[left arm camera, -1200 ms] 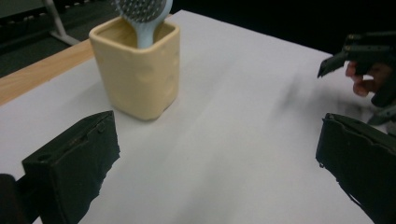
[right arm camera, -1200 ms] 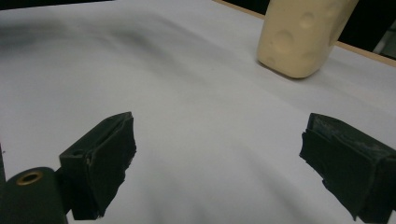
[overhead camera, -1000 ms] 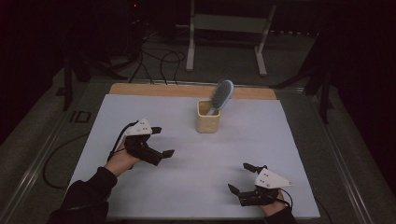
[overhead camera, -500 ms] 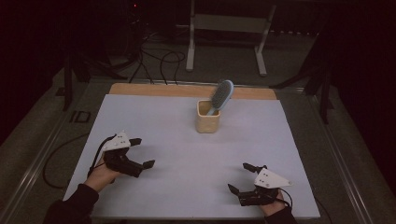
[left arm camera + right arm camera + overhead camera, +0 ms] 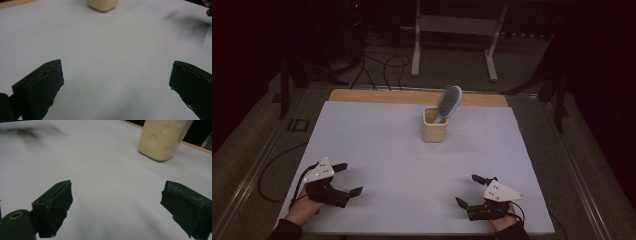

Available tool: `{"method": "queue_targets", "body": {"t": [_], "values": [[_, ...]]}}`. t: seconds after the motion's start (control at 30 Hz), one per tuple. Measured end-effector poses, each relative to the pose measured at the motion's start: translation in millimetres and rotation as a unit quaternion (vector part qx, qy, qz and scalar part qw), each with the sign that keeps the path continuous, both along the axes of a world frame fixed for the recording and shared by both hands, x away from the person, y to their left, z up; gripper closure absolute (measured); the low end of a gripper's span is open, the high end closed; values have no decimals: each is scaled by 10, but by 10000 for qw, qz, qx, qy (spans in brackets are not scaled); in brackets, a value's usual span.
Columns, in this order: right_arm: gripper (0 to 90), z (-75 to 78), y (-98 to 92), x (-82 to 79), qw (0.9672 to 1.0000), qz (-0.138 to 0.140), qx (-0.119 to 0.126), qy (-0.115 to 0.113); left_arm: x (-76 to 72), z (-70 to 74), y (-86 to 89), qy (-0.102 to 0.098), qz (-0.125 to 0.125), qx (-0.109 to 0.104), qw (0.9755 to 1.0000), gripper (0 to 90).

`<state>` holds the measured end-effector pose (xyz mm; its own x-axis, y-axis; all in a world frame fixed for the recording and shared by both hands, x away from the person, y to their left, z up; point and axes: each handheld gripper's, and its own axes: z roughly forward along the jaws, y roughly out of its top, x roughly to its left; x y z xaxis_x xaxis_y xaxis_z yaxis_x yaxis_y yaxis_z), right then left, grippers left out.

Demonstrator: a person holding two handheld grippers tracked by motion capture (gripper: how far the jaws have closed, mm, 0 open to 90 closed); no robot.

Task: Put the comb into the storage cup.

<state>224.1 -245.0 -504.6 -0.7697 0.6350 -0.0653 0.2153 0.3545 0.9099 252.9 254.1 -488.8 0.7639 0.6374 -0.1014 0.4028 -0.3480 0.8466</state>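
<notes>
1. Both grippers sit low in the high view: the left gripper at lower left, the right gripper at lower right, each spread wide with nothing between its jaws.
2. The hairbrush stands handle-down in the beige cup, just above the middle of the frame, near the far edge of the white table. Bristle head leans up and to the right, out over the rim.
3. Looks to me like the parked, hands-off stage. Brush is in the cup, and both grippers are well apart from it.
4. If there's a next move, it'd be a long reach up the frame toward the cup, coming in at the brush head without tipping the cup.
</notes>
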Motion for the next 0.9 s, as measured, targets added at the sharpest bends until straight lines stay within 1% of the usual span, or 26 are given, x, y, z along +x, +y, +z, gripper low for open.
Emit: {"method": "queue_targets", "body": {"t": [0.07, 0.3, 0.33, 0.43, 0.6, 0.67, 0.73, 0.8, 0.83, 0.87, 0.9], "values": [[95, -1, 3, 0, 10000, 2, -5, -4, -31, -31, 57, 20, 38, -5, 10000, 0], [96, -3, 2, 3, 10000, 6, -15, 20, -154, -155, 232, 114, 294, -48, 9995, 0], [95, -4, 1, 5, 10000, 5, -5, 26, -170, -164, 255, 136, 343, -44, 9993, 0], [95, -5, 8, 1, 10000, 25, -23, 11, -216, -182, 309, 115, 431, 20, 9990, 0], [96, -3, 7, -1, 10000, 12, -31, 14, -280, -233, 377, 167, 571, 62, 9982, 0], [95, -2, 4, 2, 10000, 5, -23, 11, -302, -247, 400, 151, 652, 112, 9977, 0], [95, -5, 3, 5, 10000, 14, -12, 19, -319, -251, 428, 102, 746, 92, 9971, 0], [95, -5, 10, 0, 10000, 24, -30, 13, -331, -259, 448, -57, 877, 160, 9960, 0], [96, -4, 10, 1, 10000, 32, -26, 12, -331, -266, 457, -79, 932, 165, 9955, 0], [96, -5, 9, 4, 10000, 37, -24, 8, -327, -275, 467, -49, 949, 106, 9954, 0], [96, -5, 9, 4, 10000, 37, -24, 8, -327, -275, 467, -49, 949, 106, 9954, 0]]}}
